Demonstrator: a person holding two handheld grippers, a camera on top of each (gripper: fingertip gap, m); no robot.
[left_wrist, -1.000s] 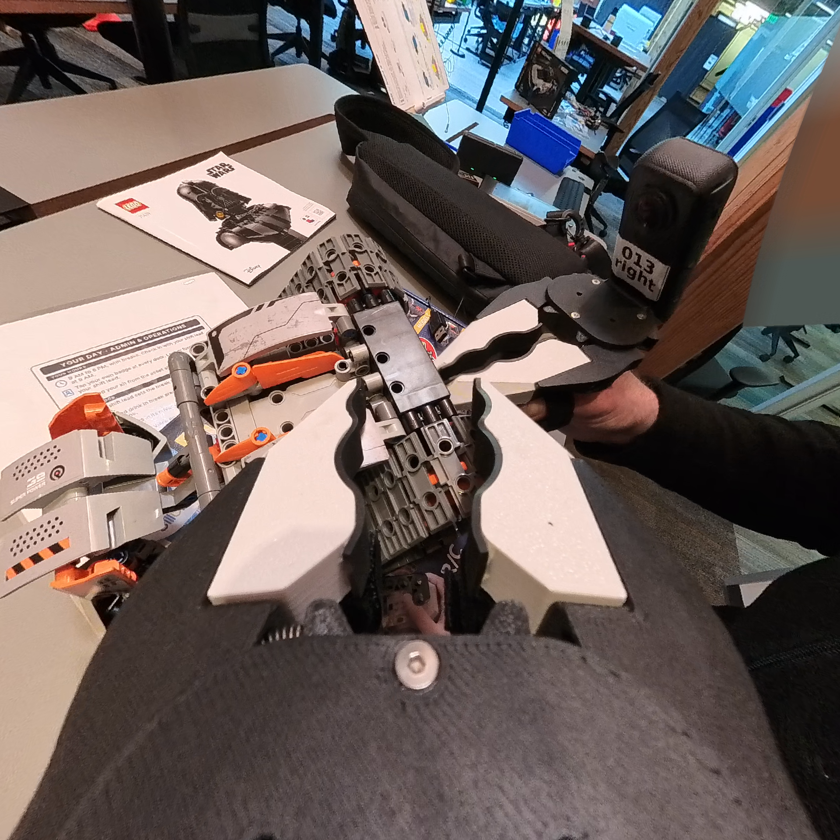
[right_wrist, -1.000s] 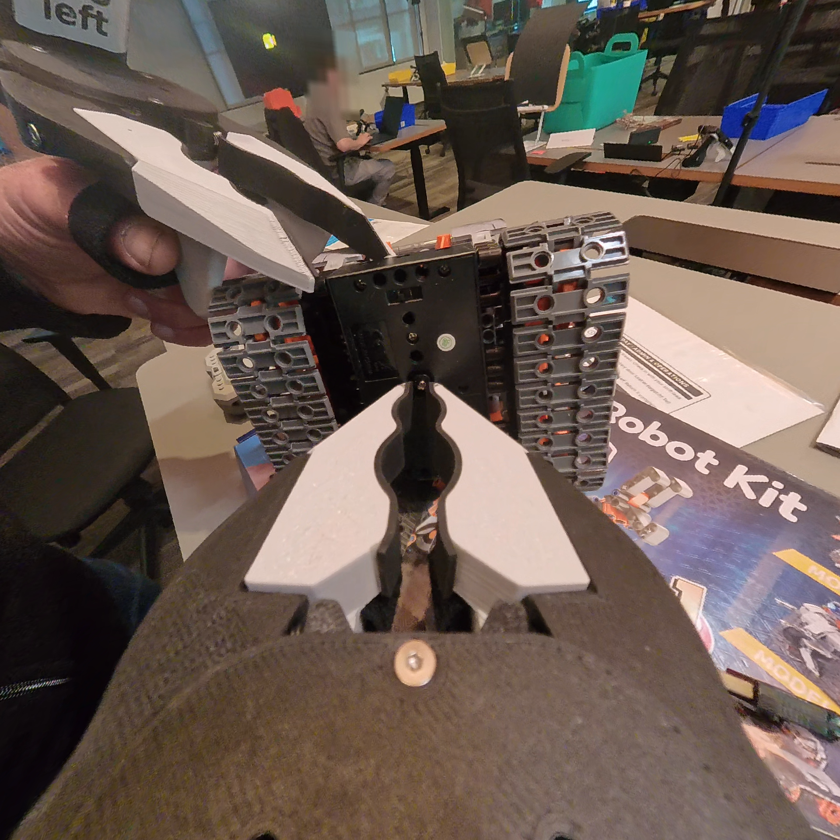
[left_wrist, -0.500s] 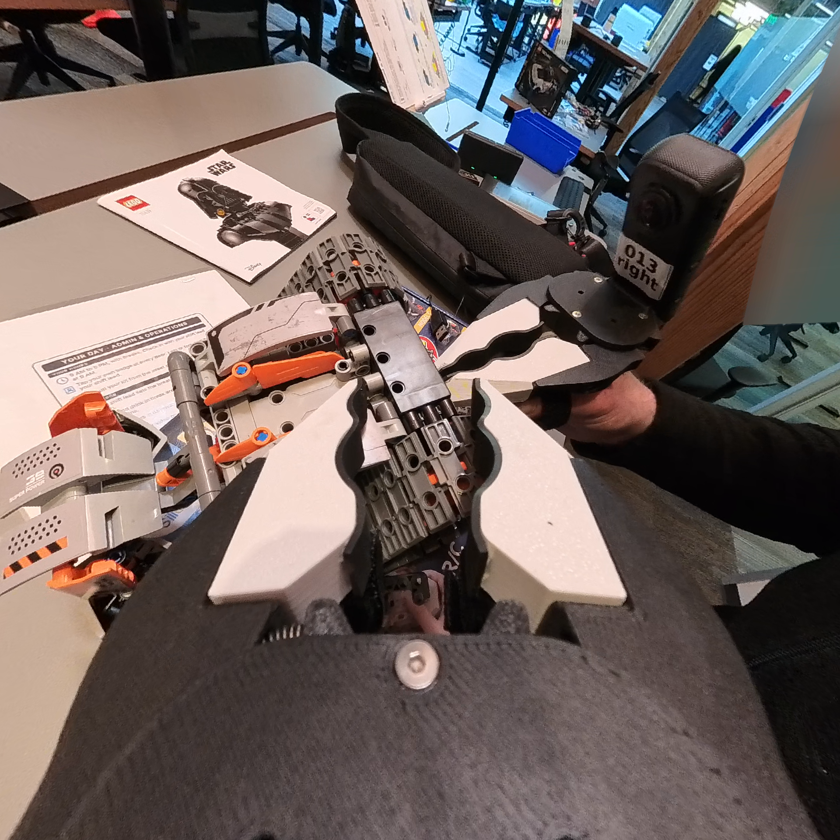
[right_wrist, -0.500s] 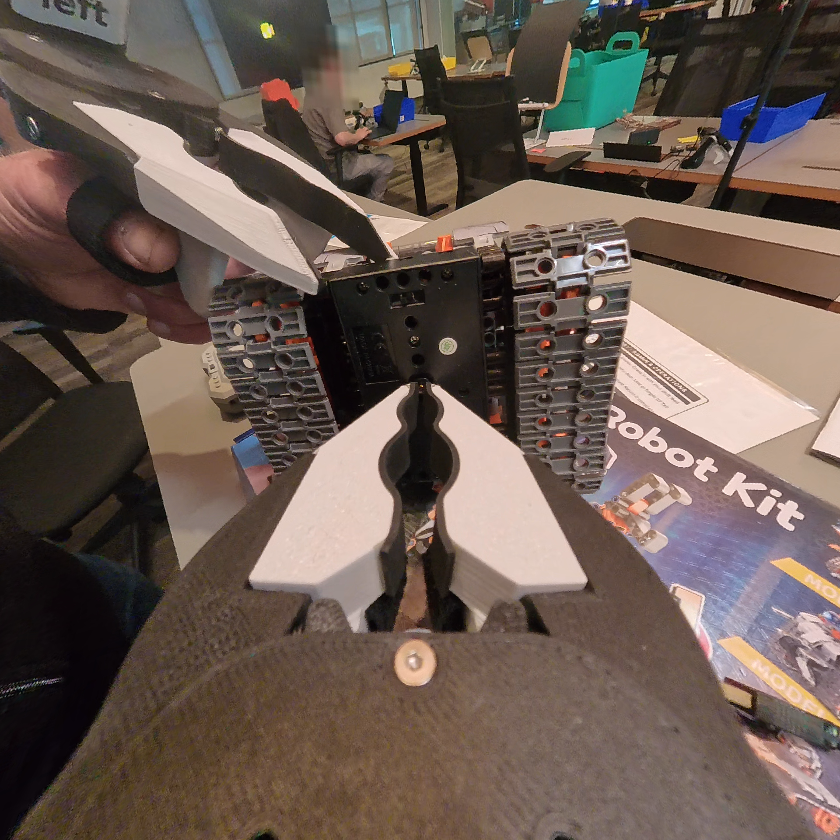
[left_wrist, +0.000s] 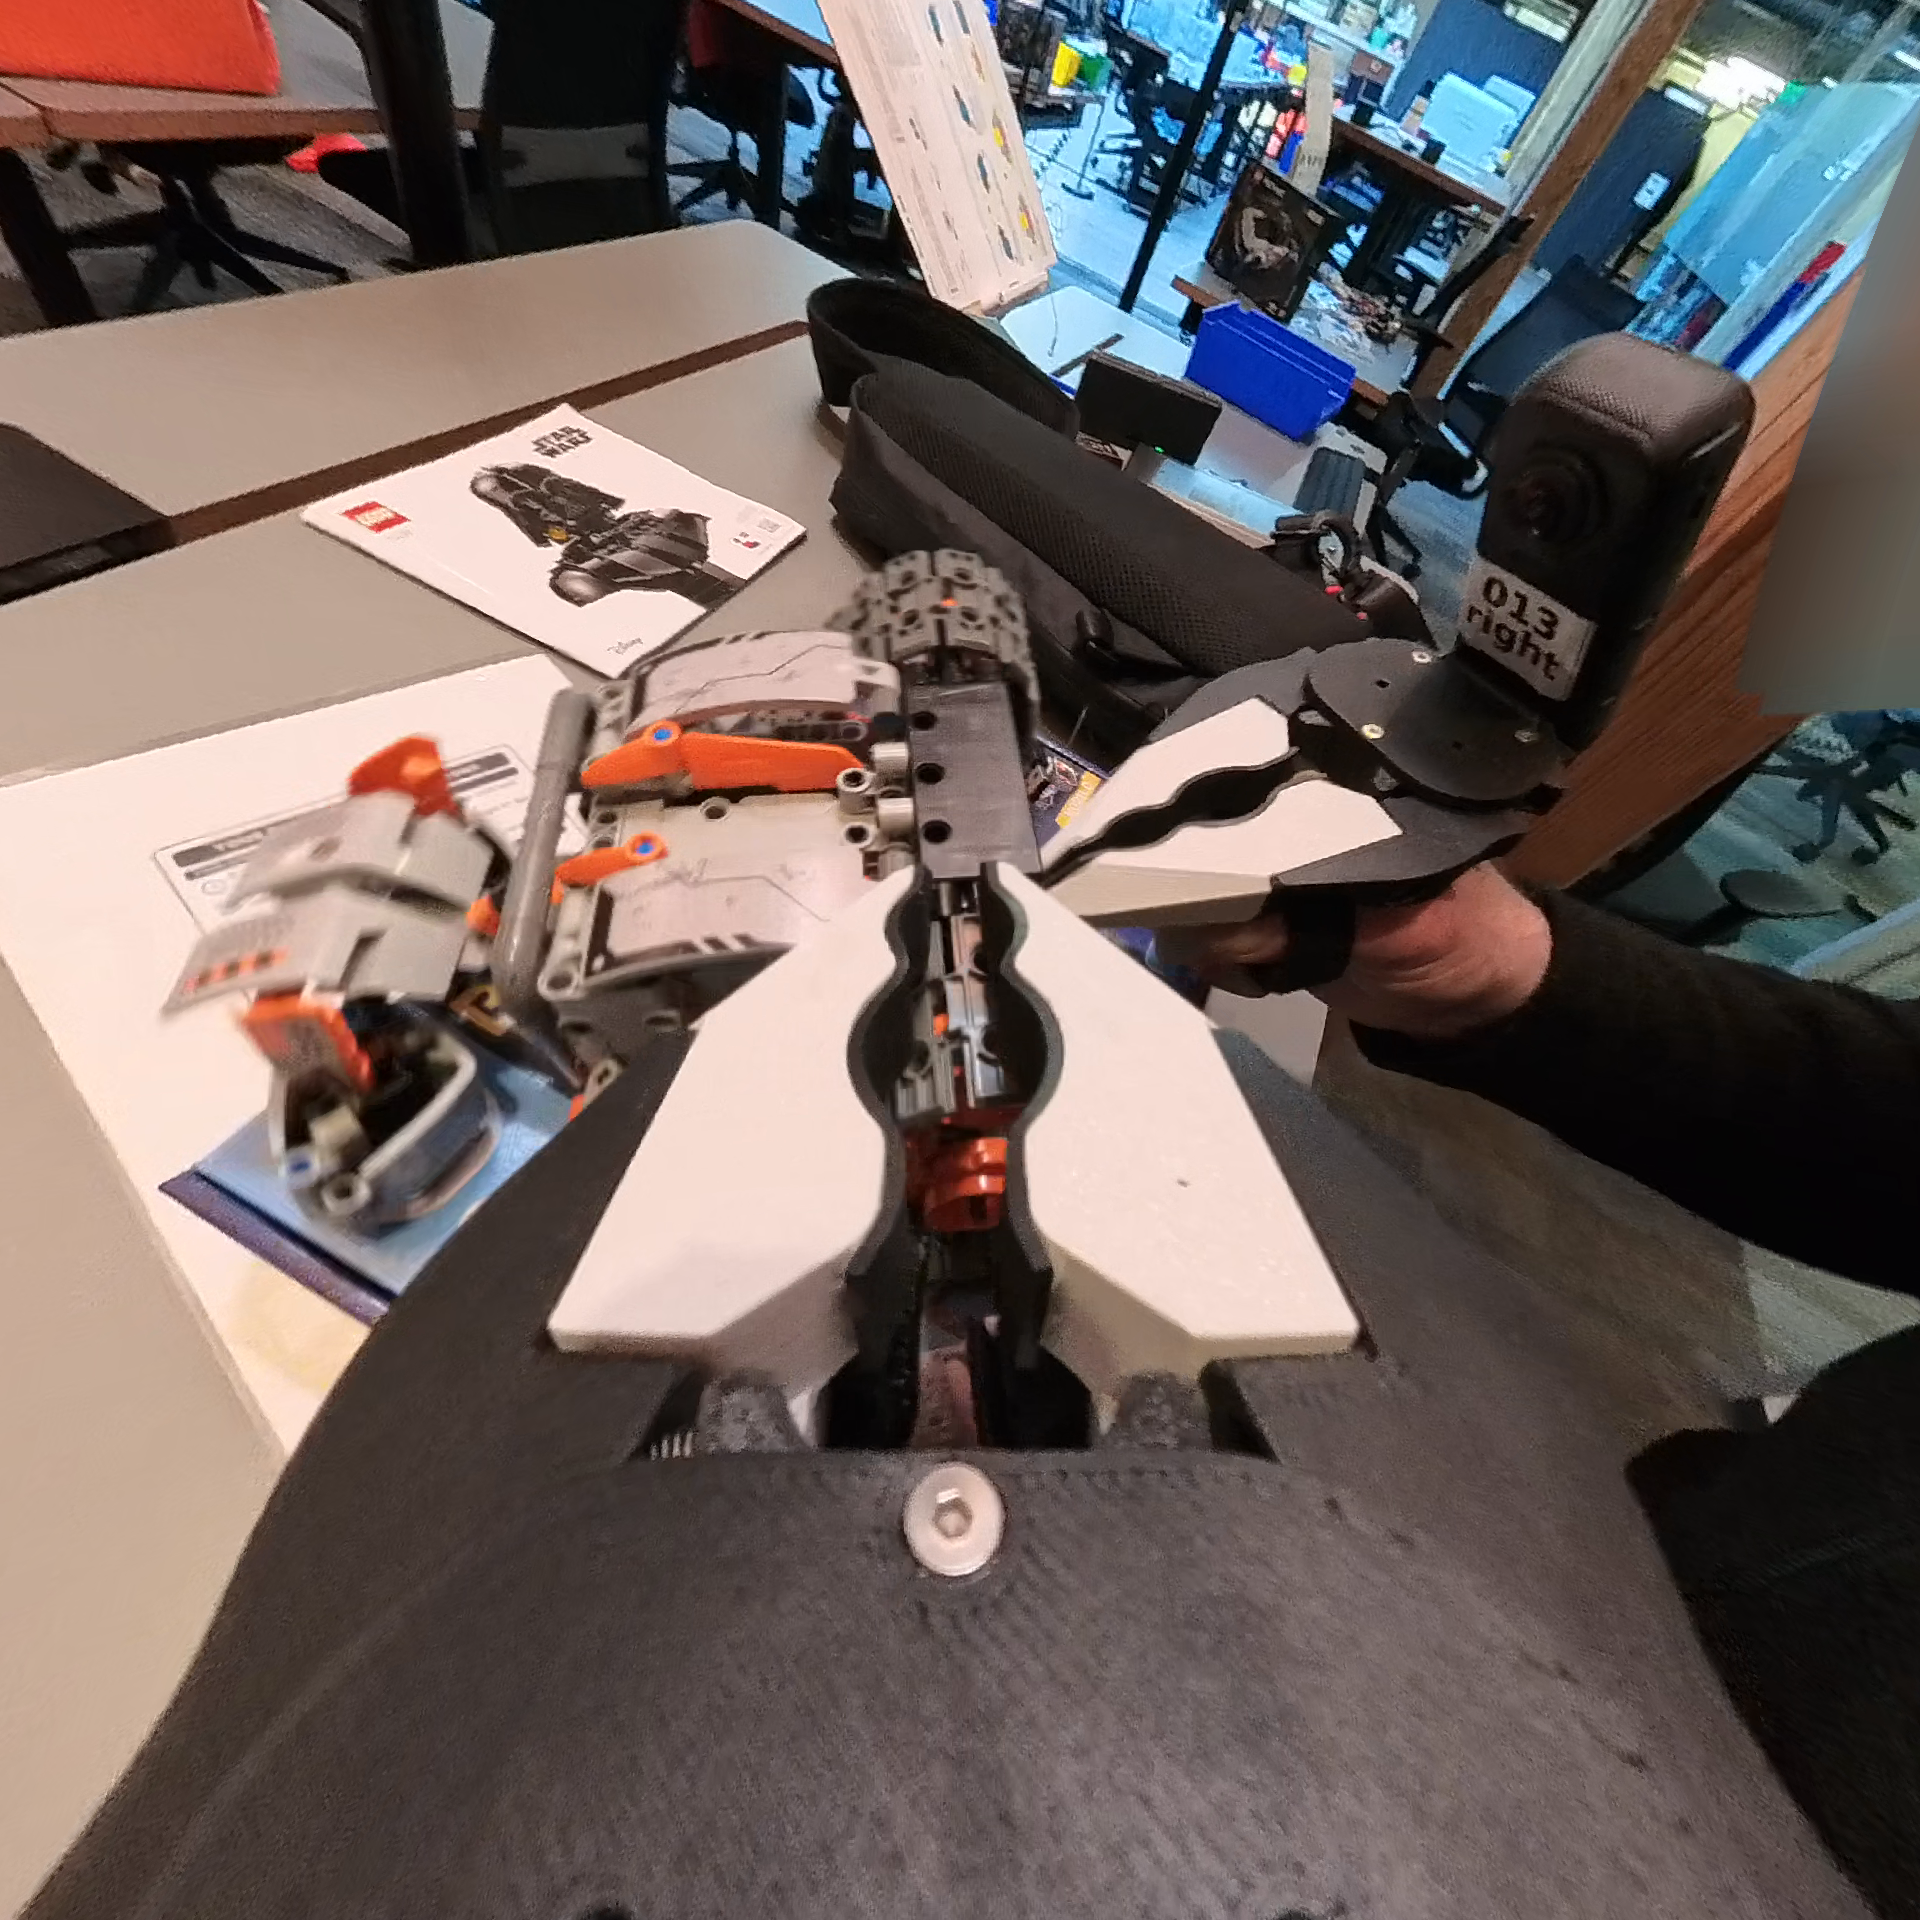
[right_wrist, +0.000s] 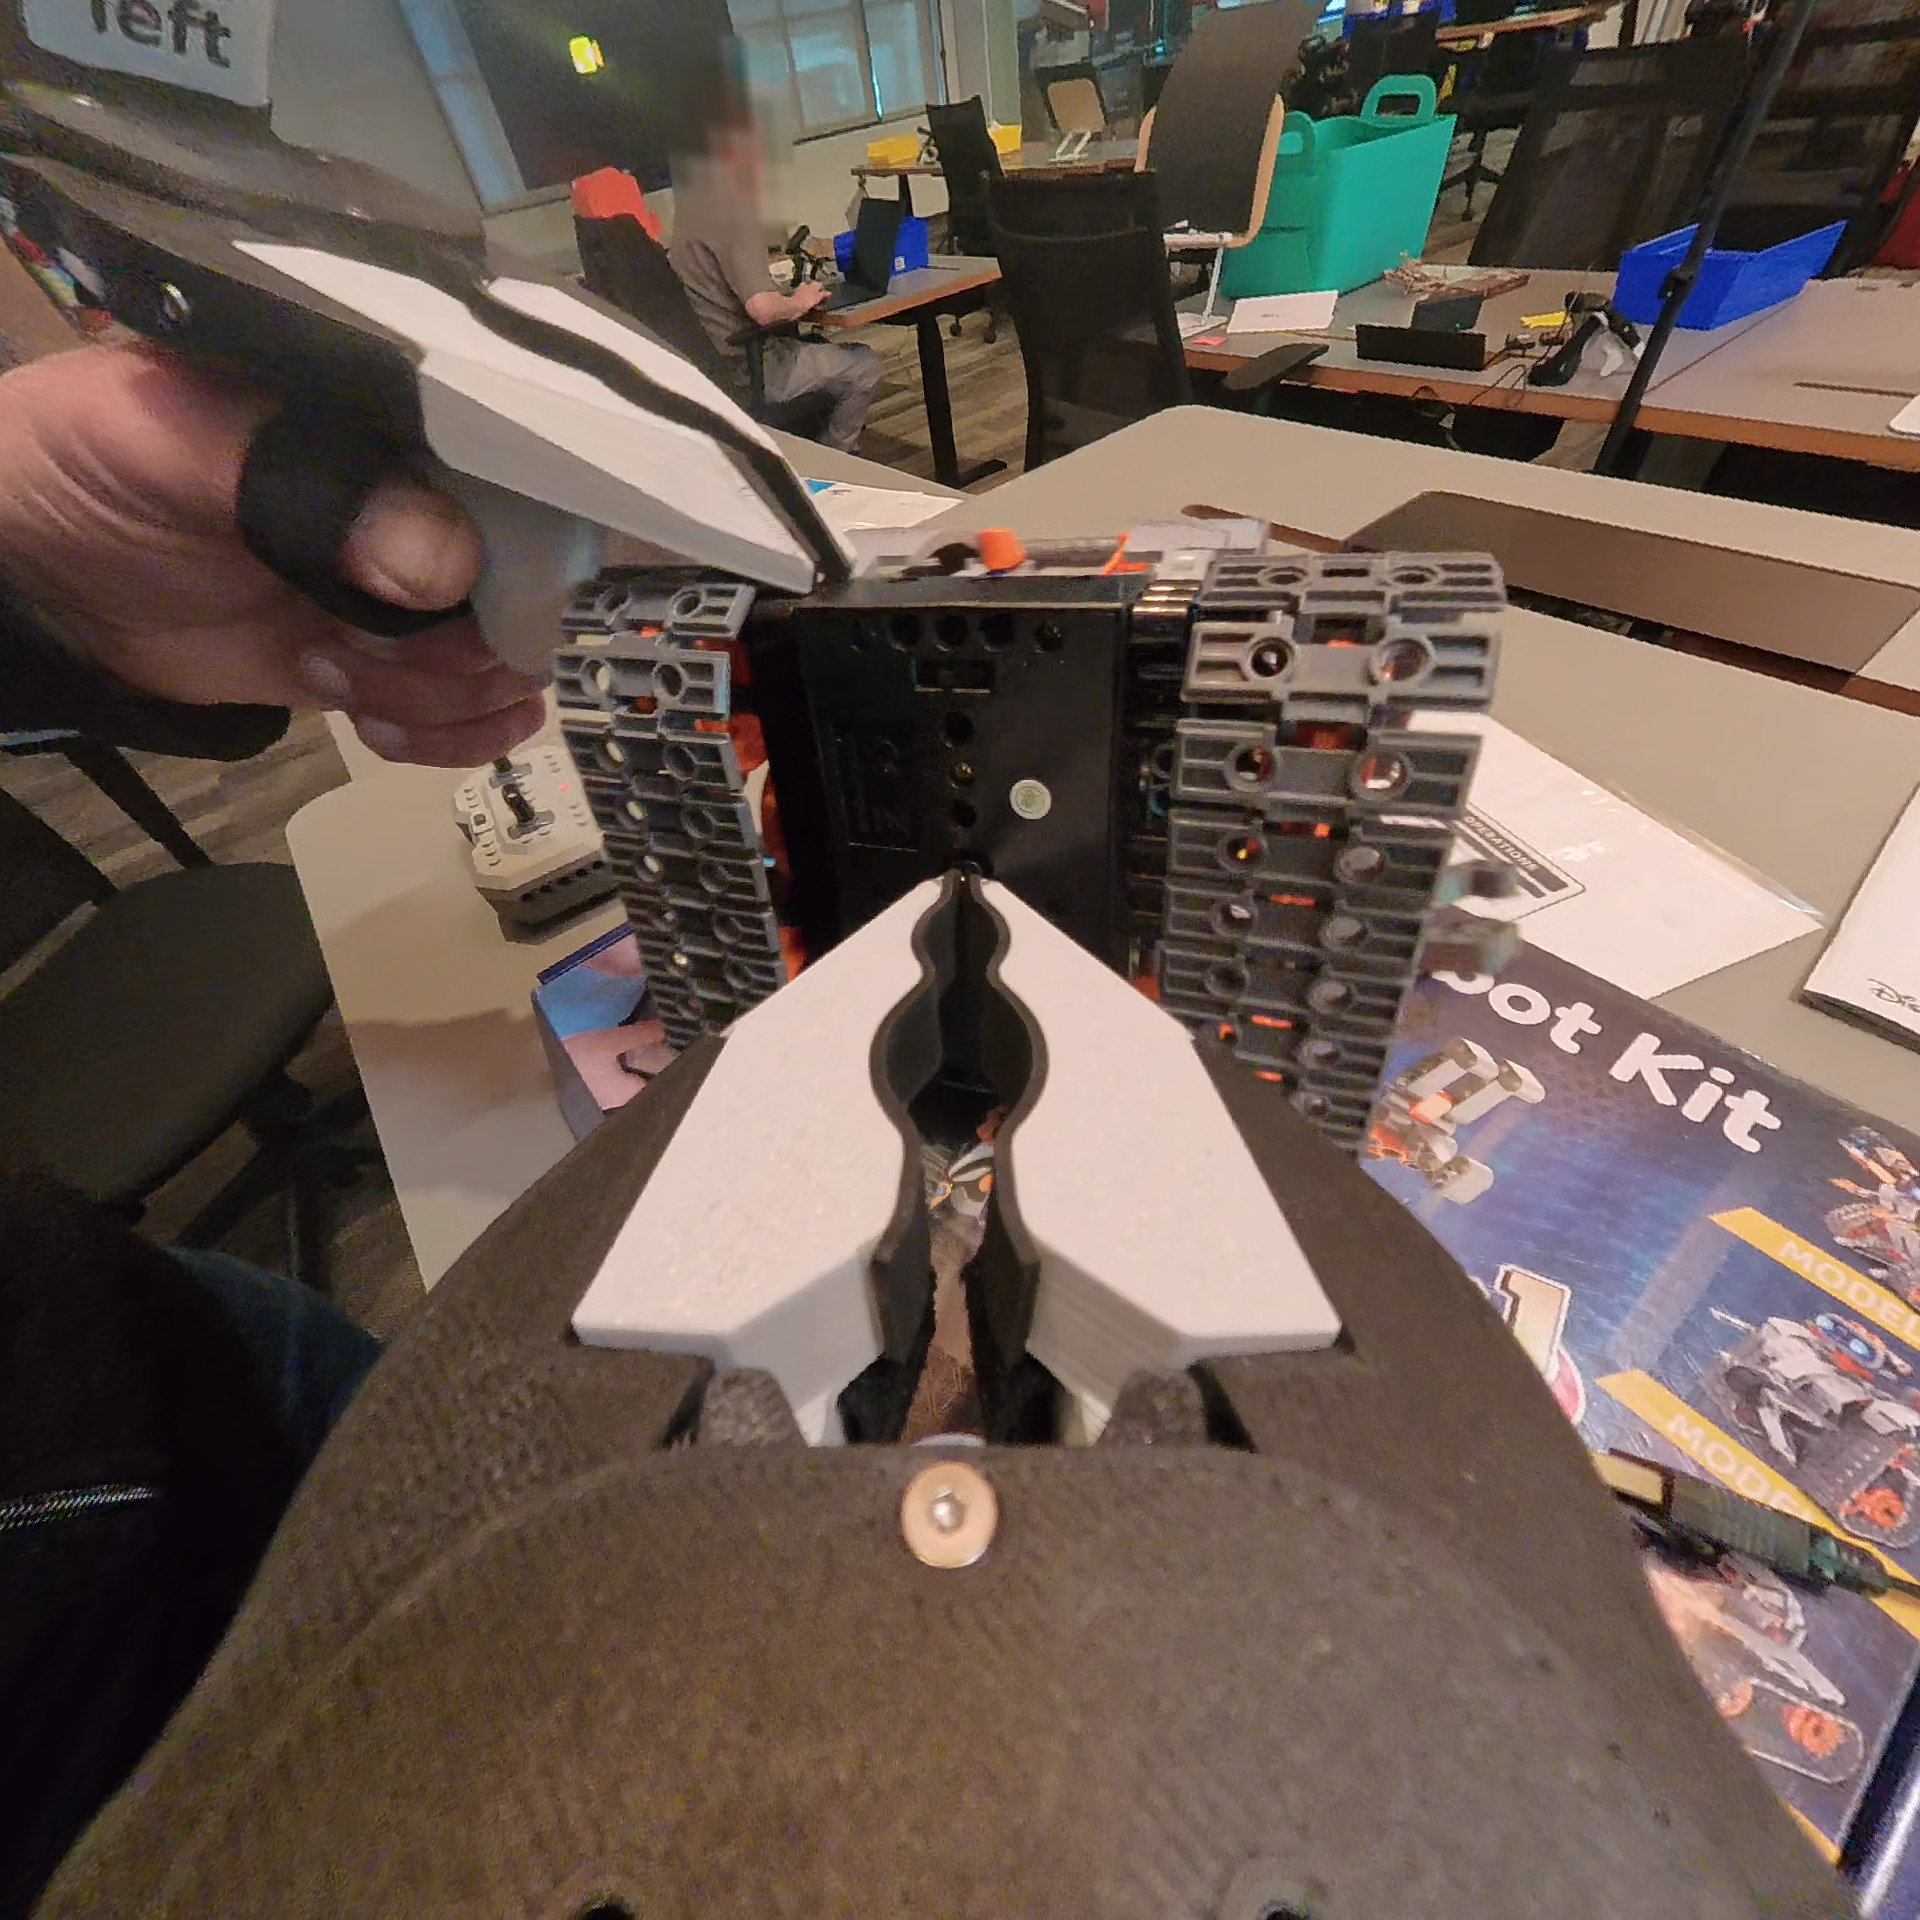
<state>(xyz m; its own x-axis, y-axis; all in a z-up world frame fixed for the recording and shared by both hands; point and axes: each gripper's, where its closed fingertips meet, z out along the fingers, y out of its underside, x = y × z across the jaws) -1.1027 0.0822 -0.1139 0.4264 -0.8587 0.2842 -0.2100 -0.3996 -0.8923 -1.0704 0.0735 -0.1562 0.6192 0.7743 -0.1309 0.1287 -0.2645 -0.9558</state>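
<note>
Two tools are at work on one brick-built robot model (left_wrist: 727, 862), grey with orange parts and dark grey tracks (right_wrist: 1330, 831). It sits at the near edge of the grey bench (left_wrist: 156, 623).

- Left tool (left_wrist: 956, 883): fingers drawn nearly together, tips clamped on a narrow dark part at the near end of the model's black block (right_wrist: 935, 748). Grey links and an orange hub show through the gap behind the tips. In the right wrist view the tips sit at the top edge of the model, with the left hand (right_wrist: 156, 582) behind them.
- Right tool (right_wrist: 961, 883): fingers closed tip to tip with nothing between them, tips touching the lower face of the black block between the two tracks. The right hand (left_wrist: 1434, 956) grips its handle. A white label with dark print (left_wrist: 1522, 634) is on the black camera above it.
- The model is reared up, with the tracks running vertically in the right wrist view. Its grey and orange claw end is motion-blurred.

Printed matter:
- A dark blue kit box with large white lettering and model pictures (right_wrist: 1662, 1195) lies under the model.
- A white printed sheet (left_wrist: 125, 831) lies partly under the box.
- A white booklet with a red logo and a black helmet picture (left_wrist: 551, 520) lies farther back.

A black padded case (left_wrist: 1039, 520) lies beyond the model. A grey remote (right_wrist: 520, 821) sits on the bench beside the left track.
</note>
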